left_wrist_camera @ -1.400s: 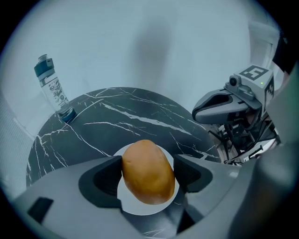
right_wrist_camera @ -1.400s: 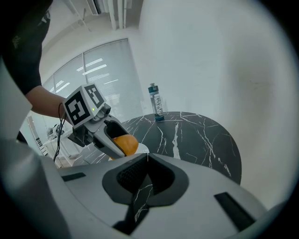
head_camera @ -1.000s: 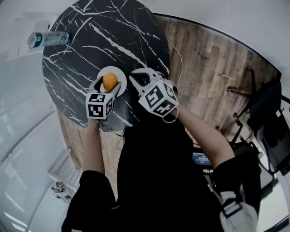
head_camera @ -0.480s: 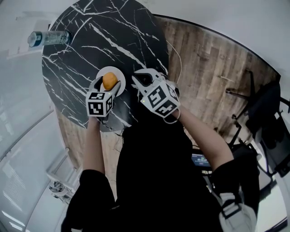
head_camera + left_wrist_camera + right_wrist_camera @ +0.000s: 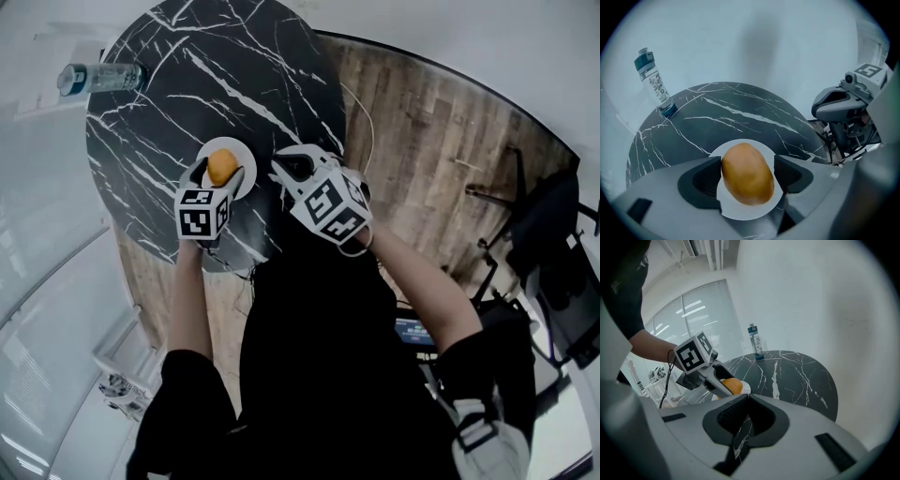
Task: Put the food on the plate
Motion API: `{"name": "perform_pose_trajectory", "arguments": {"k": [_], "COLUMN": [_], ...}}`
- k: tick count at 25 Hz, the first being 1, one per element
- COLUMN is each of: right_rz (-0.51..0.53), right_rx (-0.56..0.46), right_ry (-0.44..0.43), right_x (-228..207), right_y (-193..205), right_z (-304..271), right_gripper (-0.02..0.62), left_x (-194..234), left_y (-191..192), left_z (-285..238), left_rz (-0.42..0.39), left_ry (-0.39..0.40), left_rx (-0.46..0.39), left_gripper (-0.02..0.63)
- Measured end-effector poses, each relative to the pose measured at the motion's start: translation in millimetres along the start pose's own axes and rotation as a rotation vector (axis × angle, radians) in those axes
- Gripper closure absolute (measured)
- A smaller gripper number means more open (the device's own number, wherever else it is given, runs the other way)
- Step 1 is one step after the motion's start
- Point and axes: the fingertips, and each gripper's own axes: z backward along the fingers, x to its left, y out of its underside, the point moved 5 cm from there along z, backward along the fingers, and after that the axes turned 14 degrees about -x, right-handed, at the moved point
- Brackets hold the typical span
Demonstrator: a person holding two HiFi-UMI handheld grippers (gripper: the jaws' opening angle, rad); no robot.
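Observation:
A golden-brown roll of food (image 5: 222, 167) (image 5: 747, 174) sits between the jaws of my left gripper (image 5: 217, 178) (image 5: 747, 180), which is shut on it. It hangs just over a small white plate (image 5: 247, 153) (image 5: 740, 212) on the black marble table (image 5: 206, 75); I cannot tell whether it touches the plate. My right gripper (image 5: 286, 165) (image 5: 748, 397) hovers just right of the plate, shut and empty. The right gripper view shows the left gripper (image 5: 717, 380) with the food (image 5: 732, 385) over the plate (image 5: 746, 388).
A clear water bottle (image 5: 98, 78) (image 5: 654, 84) (image 5: 756, 343) with a blue cap stands at the table's far left edge. The round table (image 5: 740, 112) ends close to the person's body; wooden floor (image 5: 441, 141) lies to the right. A glass wall runs along the left.
The left gripper with the food has shifted slightly to the left and away over the plate. The right gripper has barely moved.

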Motion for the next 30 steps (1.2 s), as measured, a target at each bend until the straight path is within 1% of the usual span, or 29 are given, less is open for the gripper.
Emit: {"name": "perform_pose_trajectory", "arguments": {"k": [8,11,14,17,20,26,30], "right_rz": [-0.004,0.006,0.015,0.030,0.046,0.078,0.092], "right_rx": [0.003,0.010,0.014,0.024,0.032,0.031,-0.003], "right_ry": [-0.015,-0.039,-0.068,-0.091,-0.122,-0.201,-0.233], "right_x": [2,5,8,10,18,42,58], "right_y": [3,1,1,3,2,-7,-17], "right_z": [3,2,0,-5,-14,-31,-39], "right_gripper": [0.598,0.598,0.598,0.598,0.598,0.598,0.598], "left_x": [-3,-4,-4,-4,-2,6,3], "left_y": [-5,-8,-14,-18,-13,7,17], "left_z": [10,16,28,41,58,89,104], "left_rz": [0.004,0.012,0.032,0.072,0.116,0.204,0.321], "left_ry": [-0.013,-0.039,-0.079,-0.107,-0.137,-0.205,-0.219], "left_rx": [-0.024,-0.044,-0.087,-0.134,-0.170,-0.203,-0.272], "left_gripper": [0.270,0.270,0.270,0.270,0.270,0.270,0.272]}}
